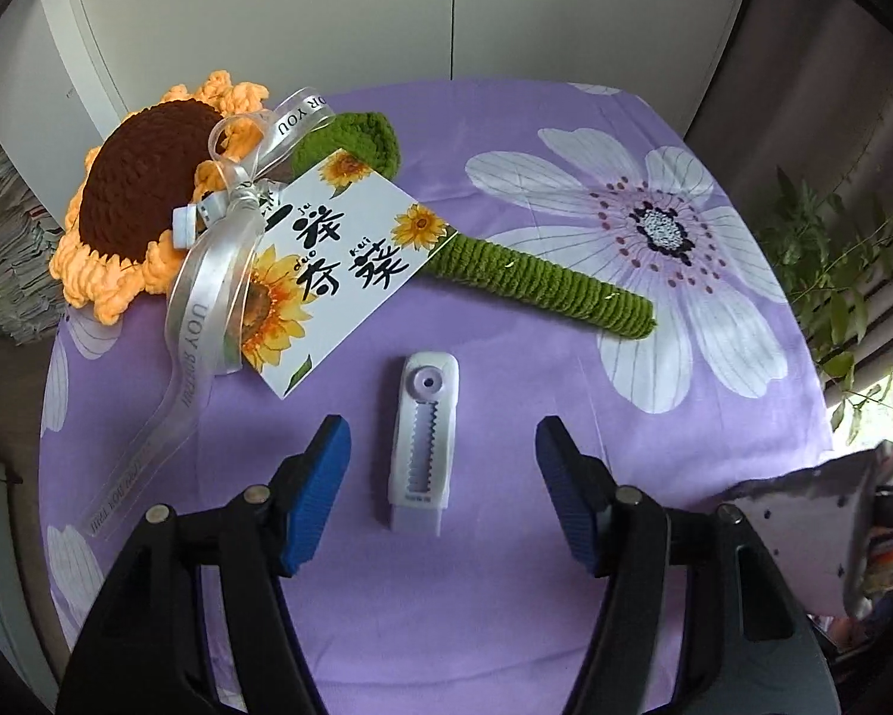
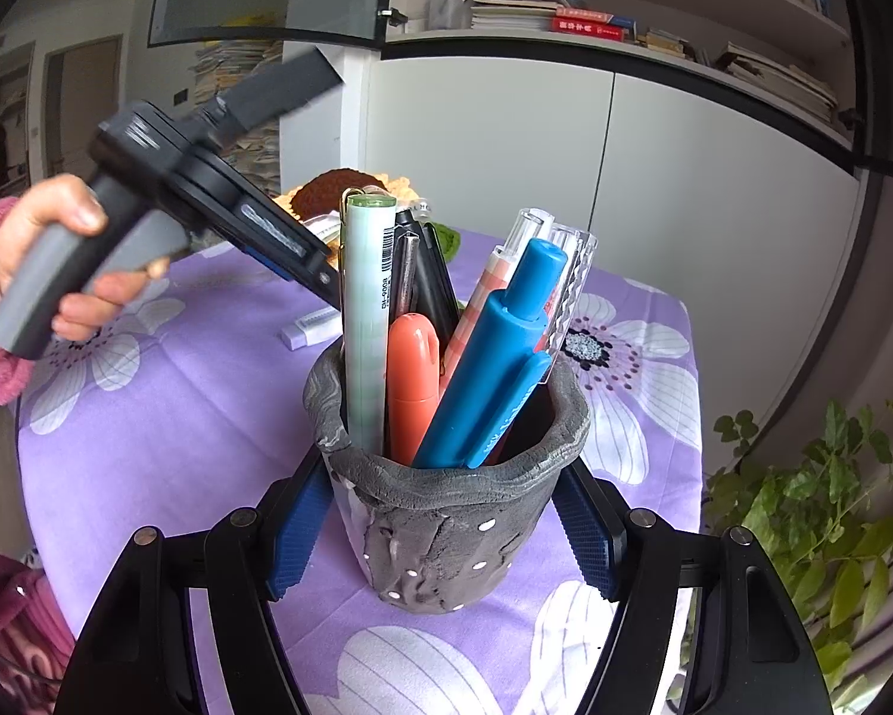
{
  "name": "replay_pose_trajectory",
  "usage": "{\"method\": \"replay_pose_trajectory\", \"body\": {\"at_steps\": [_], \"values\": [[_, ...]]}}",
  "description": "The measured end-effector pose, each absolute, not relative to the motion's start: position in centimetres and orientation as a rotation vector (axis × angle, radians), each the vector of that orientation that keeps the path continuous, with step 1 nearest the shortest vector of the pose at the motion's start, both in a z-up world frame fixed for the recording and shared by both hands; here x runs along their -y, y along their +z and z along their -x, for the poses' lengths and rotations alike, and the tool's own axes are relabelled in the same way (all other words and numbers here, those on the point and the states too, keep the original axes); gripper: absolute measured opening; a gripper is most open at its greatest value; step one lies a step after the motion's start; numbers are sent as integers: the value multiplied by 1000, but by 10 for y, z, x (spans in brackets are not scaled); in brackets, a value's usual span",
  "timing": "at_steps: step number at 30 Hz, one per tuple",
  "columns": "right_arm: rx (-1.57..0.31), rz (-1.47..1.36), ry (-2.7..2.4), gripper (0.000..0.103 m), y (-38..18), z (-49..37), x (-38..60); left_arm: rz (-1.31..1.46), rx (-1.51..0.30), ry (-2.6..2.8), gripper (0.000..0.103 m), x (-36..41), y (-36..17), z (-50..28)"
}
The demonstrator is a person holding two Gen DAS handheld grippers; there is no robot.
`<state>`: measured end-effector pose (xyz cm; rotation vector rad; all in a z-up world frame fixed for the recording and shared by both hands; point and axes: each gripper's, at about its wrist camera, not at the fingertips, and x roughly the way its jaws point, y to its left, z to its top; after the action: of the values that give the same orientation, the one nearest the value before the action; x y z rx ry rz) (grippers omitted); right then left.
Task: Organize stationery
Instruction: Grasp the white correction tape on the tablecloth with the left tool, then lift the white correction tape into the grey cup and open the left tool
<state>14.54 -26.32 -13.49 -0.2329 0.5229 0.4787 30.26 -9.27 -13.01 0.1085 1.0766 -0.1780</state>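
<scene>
A pale lilac correction tape (image 1: 423, 441) lies flat on the purple flowered cloth (image 1: 506, 596). My left gripper (image 1: 443, 465) is open, its blue pads on either side of the tape and not touching it. The tape also shows small in the right wrist view (image 2: 310, 326), under the left gripper's body (image 2: 208, 202). My right gripper (image 2: 446, 512) is shut on a grey clay pen cup (image 2: 446, 524), pads pressed on both sides. The cup holds several pens, among them a blue one (image 2: 494, 357) and an orange one (image 2: 411, 381).
A crocheted sunflower (image 1: 148, 196) with a green stem (image 1: 541, 286), ribbon and a printed card (image 1: 333, 274) lies at the back left of the table. The cup's edge (image 1: 803, 530) shows at the left view's right. A leafy plant (image 2: 815, 512) stands right of the table.
</scene>
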Motion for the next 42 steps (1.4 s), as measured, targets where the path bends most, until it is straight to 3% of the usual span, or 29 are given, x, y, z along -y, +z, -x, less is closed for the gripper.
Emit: {"method": "replay_pose_trajectory", "body": {"at_steps": [6, 7, 8, 11, 13, 14, 20, 36, 42], "values": [[-524, 231, 479, 72, -135, -146, 264, -151, -1110, -149, 59, 97, -143, -327], [-524, 231, 479, 72, -135, -146, 264, -152, -1119, -140, 57, 96, -146, -331], [-524, 231, 478, 72, -135, -146, 264, -149, -1134, -137, 46, 94, -149, -334], [-524, 232, 478, 72, -135, -146, 263, -115, -1156, -128, 39, 86, -154, -340], [-525, 232, 478, 72, -135, -146, 263, -90, -1161, -146, 25, 83, -155, -342], [-524, 232, 477, 72, -135, -146, 263, -99, -1159, -144, 23, 84, -154, -342], [-524, 232, 477, 72, -135, -146, 263, -95, -1094, -205, 23, 88, -134, -310], [-524, 232, 477, 72, -135, -145, 262, -137, -686, -543, 23, 147, 24, -175], [-524, 233, 477, 72, -134, -145, 261, -188, -668, -637, 23, 186, 29, -164]]}}
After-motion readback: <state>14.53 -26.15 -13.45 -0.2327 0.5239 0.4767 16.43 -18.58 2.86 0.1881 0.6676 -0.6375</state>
